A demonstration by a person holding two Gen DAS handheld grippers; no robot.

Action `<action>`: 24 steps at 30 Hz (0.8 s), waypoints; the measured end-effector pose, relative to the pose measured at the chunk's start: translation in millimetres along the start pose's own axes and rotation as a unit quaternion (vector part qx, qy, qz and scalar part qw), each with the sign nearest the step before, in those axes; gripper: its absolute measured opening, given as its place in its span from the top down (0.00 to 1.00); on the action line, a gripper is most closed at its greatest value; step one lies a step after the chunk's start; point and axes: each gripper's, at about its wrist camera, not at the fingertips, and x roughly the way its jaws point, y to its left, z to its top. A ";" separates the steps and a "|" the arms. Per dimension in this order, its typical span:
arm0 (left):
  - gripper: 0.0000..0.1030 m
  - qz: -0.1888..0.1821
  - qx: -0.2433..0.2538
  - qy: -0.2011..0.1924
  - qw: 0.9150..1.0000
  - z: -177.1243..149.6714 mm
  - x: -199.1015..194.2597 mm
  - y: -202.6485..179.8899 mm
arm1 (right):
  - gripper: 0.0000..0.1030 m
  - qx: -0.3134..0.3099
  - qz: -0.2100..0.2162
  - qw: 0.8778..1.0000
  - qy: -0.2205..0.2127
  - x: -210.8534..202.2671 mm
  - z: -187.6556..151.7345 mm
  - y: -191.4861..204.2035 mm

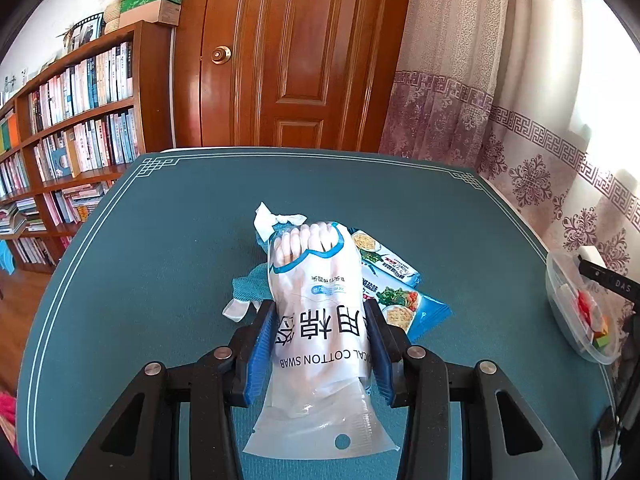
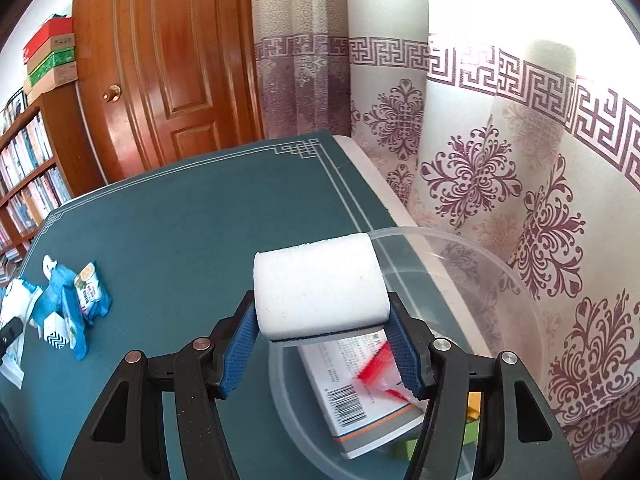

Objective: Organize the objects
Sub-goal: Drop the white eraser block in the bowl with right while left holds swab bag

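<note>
The teal tabletop carries a clear tub holding a barcoded box. The right tool clamps a white sponge above it. The left tool clamps a bag reading "COTTON SWAB" above the tabletop.

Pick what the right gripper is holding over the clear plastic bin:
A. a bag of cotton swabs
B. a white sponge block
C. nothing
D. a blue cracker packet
B: in the right wrist view the right gripper is closed on a white sponge block above the clear plastic bin; the cotton swab bag is in the left gripper.
</note>
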 end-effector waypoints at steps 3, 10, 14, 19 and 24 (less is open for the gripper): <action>0.56 -0.001 0.003 0.001 1.000 -0.9 0.9 -2.4 | 0.40 0.019 -0.019 1.000 0.007 8.3 5.7 -21.4; 0.56 -0.001 0.010 0.007 1.000 -3.9 3.8 -5.7 | 0.40 0.041 -0.056 0.997 0.024 31.1 15.7 -53.8; 0.56 -0.001 0.013 0.009 1.000 -4.2 4.8 -7.4 | 0.39 0.051 -0.059 0.996 0.031 42.6 16.8 -63.8; 0.56 -0.001 0.013 0.011 1.000 -5.3 5.7 -6.9 | 0.37 0.055 -0.057 0.996 0.034 47.0 13.4 -66.2; 0.56 0.000 0.015 0.011 1.000 -5.7 6.0 -8.6 | 0.34 0.057 -0.054 0.997 0.026 39.3 7.2 -66.5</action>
